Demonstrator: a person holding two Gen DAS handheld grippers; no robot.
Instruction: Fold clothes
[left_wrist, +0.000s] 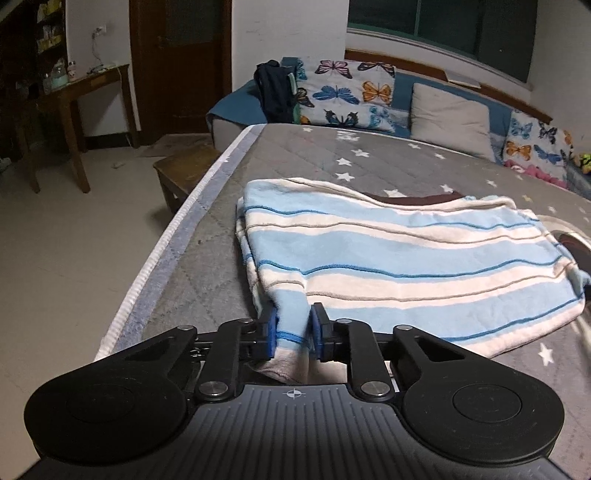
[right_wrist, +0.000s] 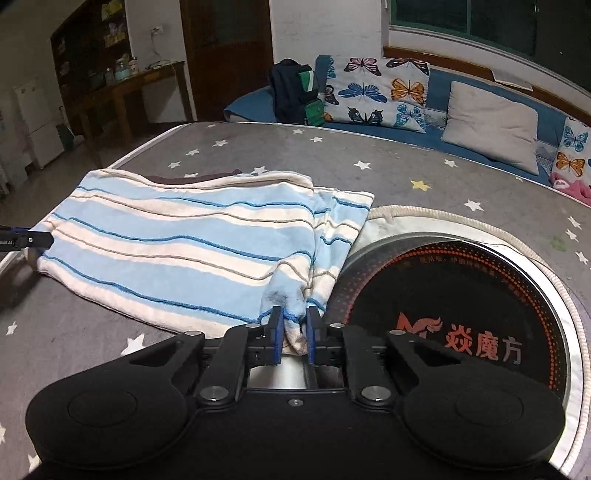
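Striped fleece garment (left_wrist: 406, 254) lying flat on star-print table cover (left_wrist: 295, 155), partly over round cooktop (right_wrist: 461, 306). Left gripper (left_wrist: 293, 332) pinching near-left corner; right gripper (right_wrist: 294, 332) pinching bunched near-right corner. Judging fold in hand: keeping both corners level, edge taut, lifting evenly, avoiding dragging lower layer.

Fuzzy striped terry-cloth garment (left_wrist: 406, 258), quilted matt table cover (right_wrist: 406, 166), matt black plastic claws with blue rubbery pads (left_wrist: 271, 334).
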